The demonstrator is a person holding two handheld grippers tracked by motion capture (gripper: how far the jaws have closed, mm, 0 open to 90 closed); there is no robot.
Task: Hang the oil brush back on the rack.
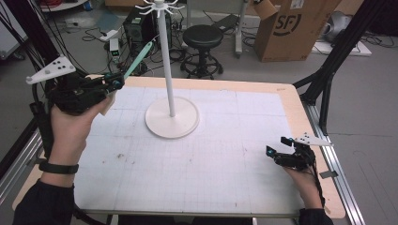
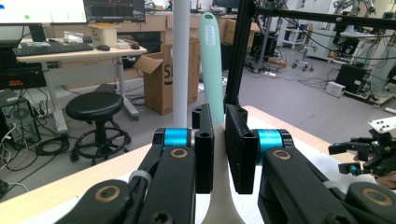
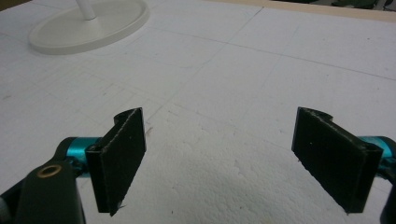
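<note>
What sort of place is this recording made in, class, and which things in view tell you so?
Probably a robotics lab or workshop: a desk with monitors and a keyboard, cardboard boxes on the floor, loose cables, and a black metal frame around the gridded work table.

Mint spatula (image 1: 138, 60) in raised left gripper (image 1: 114, 82)

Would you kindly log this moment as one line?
left gripper: shut on mint spatula, raised | right gripper: open, empty | white stand: mid-table

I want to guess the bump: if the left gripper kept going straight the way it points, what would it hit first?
Probably the white pole. The left gripper points just beside it, holding a green spatula; depth is unclear.
</note>
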